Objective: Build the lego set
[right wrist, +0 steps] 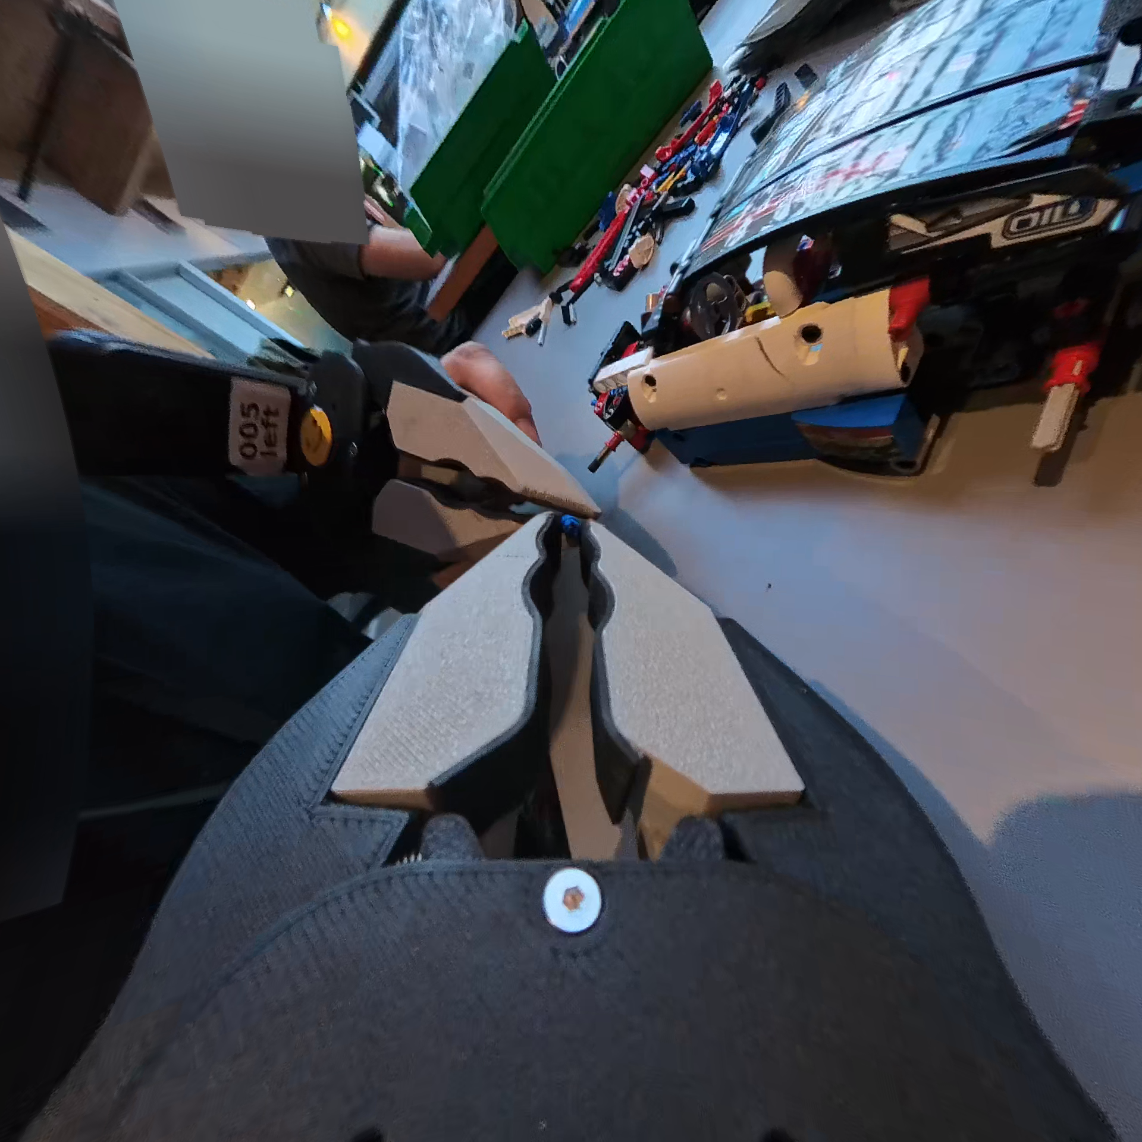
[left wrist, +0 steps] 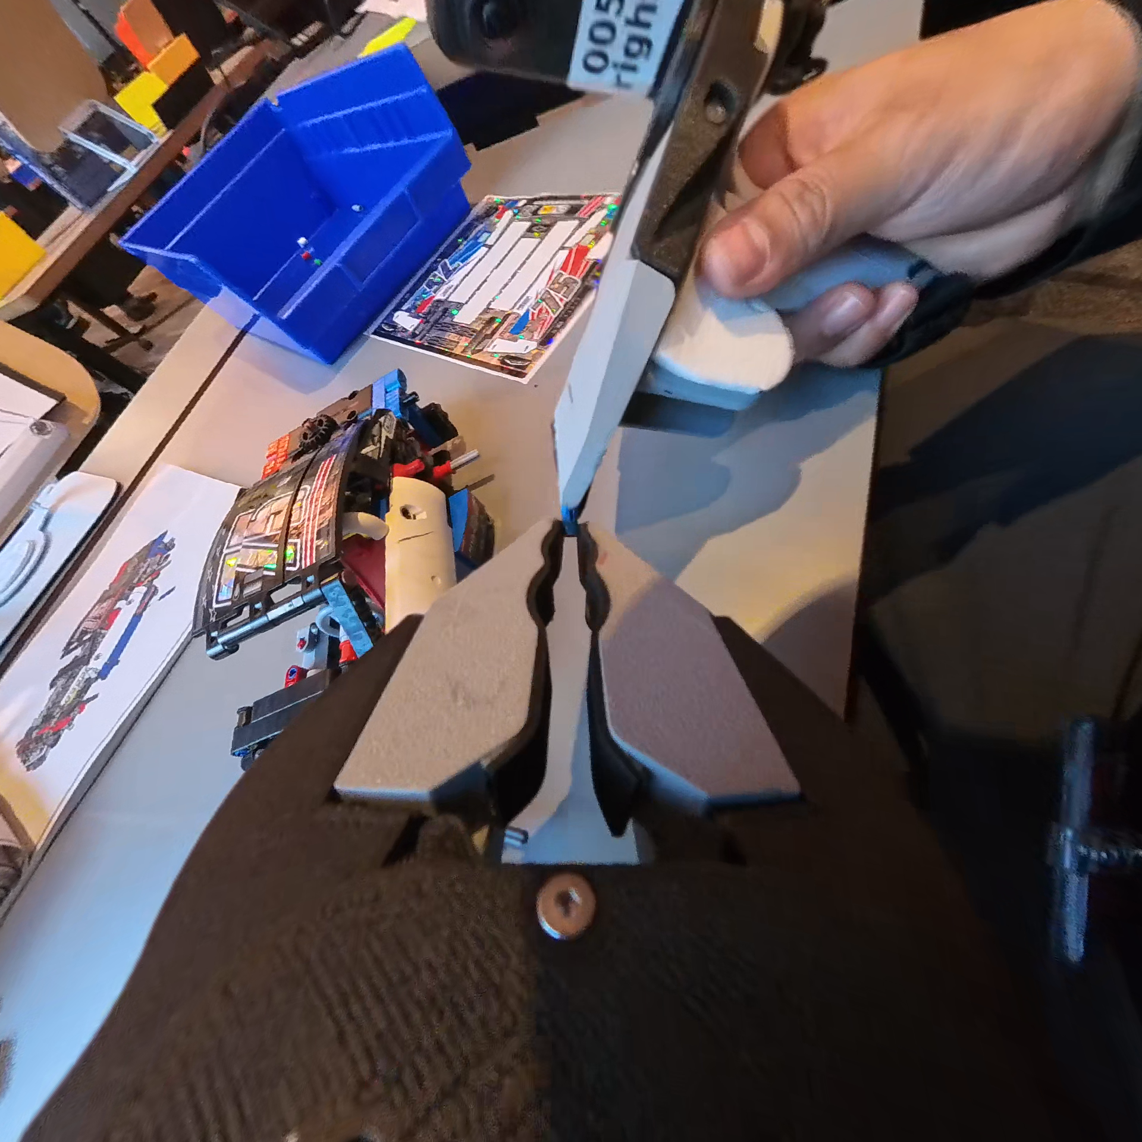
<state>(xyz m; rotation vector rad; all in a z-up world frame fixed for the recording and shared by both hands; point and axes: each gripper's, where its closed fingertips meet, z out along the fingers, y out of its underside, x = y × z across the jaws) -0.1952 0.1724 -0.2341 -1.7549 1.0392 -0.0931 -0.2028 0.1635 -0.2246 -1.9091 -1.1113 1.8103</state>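
Note:
A small blue lego piece [left wrist: 571,516] is pinched where the two grippers' tips meet, a little above the grey table [left wrist: 204,797]. My left gripper [left wrist: 571,532] is shut on it from below. My right gripper [left wrist: 573,494] comes down from above, held by a hand [left wrist: 914,185]. In the right wrist view my right gripper [right wrist: 571,525] is shut on the blue piece [right wrist: 570,526], and the left gripper [right wrist: 590,511] meets it from the left. The partly built lego vehicle [left wrist: 346,544], black, blue, red and white, lies on its side to the left; it also shows in the right wrist view [right wrist: 865,321].
A blue bin [left wrist: 296,204] and a sticker sheet [left wrist: 507,284] lie beyond the model. An open instruction booklet [left wrist: 105,618] lies at the left. Green bins [right wrist: 556,136] and several loose lego pieces [right wrist: 649,204] sit farther along the table [right wrist: 865,618]. A person sits behind. Less than 4 cm separates the two grippers' tips.

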